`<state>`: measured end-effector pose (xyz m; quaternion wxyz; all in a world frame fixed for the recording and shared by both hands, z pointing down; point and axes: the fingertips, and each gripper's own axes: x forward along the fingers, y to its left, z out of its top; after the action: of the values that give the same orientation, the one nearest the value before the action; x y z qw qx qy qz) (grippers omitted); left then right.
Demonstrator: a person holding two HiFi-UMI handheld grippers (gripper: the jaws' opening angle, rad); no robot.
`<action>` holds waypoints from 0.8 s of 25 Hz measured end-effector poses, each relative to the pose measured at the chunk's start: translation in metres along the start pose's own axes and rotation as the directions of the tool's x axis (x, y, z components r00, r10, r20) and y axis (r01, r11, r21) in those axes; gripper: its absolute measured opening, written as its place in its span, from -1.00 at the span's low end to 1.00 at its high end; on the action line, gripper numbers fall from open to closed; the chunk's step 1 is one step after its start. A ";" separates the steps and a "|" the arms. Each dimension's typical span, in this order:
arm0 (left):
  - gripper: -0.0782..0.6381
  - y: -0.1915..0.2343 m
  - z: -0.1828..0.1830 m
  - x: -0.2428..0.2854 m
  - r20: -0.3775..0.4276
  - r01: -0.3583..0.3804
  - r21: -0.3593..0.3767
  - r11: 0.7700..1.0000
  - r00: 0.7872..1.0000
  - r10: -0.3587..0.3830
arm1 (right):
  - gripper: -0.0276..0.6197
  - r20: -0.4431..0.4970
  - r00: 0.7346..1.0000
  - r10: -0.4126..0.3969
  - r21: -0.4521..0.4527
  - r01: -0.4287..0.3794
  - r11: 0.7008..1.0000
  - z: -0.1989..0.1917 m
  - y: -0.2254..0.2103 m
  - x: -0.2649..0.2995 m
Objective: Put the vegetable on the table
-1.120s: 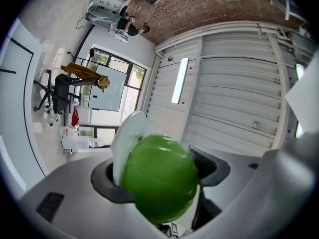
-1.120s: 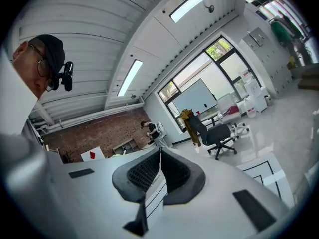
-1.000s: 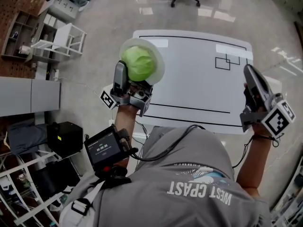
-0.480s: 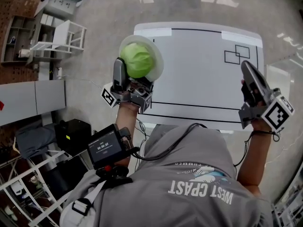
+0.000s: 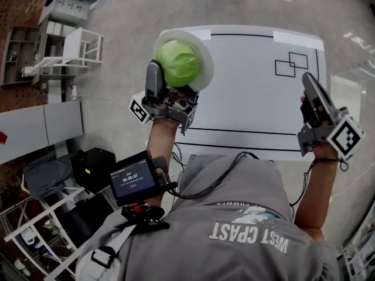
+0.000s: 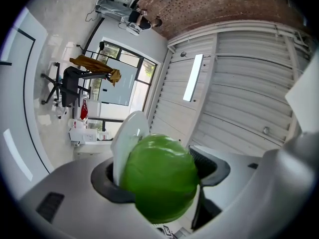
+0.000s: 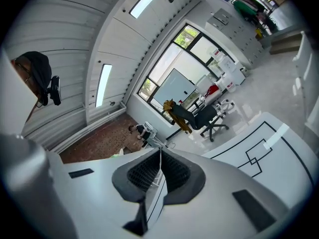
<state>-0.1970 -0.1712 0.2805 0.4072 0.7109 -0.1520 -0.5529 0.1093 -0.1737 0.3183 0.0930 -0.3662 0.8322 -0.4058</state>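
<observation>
A round green vegetable (image 5: 179, 63) sits clamped in my left gripper (image 5: 176, 79), raised over the near left corner of the white table (image 5: 246, 101). A white plate (image 5: 204, 75) stands on edge against the vegetable, pressed between it and one jaw. In the left gripper view the vegetable (image 6: 159, 178) fills the gap between the jaws, with the plate (image 6: 127, 138) at its left side. My right gripper (image 5: 309, 84) hovers at the table's right edge, its jaws shut and nothing in them; its pads (image 7: 149, 171) touch in the right gripper view.
Black lines and two overlapping drawn rectangles (image 5: 291, 64) mark the table top. Shelving (image 5: 23, 51) and a white rack (image 5: 79, 43) stand on the floor at the left. A black box (image 5: 94, 168) sits near the person's left side.
My left gripper has carried the vegetable and plate a little to the right and forward, further over the table's corner. The right gripper has barely moved.
</observation>
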 end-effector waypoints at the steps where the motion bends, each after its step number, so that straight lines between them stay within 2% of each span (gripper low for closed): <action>1: 0.16 0.006 -0.002 -0.002 0.000 -0.015 -0.002 1.000 1.000 0.015 | -0.89 -0.001 1.000 -0.001 0.010 0.001 1.000 -0.002 -0.004 0.000; 10: 0.16 0.032 -0.002 -0.020 0.006 -0.096 0.009 0.995 0.995 0.096 | -0.89 0.007 0.999 -0.053 0.047 0.053 0.997 -0.007 -0.032 -0.014; 20: 0.16 0.062 -0.010 -0.031 -0.014 -0.179 -0.002 0.984 0.984 0.179 | -0.89 0.001 0.996 -0.086 0.071 0.085 0.994 -0.012 -0.041 -0.010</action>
<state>-0.1836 -0.1853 0.3478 0.4576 0.6973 -0.2117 -0.5094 0.1332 -0.1762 0.3556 0.0903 -0.3988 0.8005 -0.4381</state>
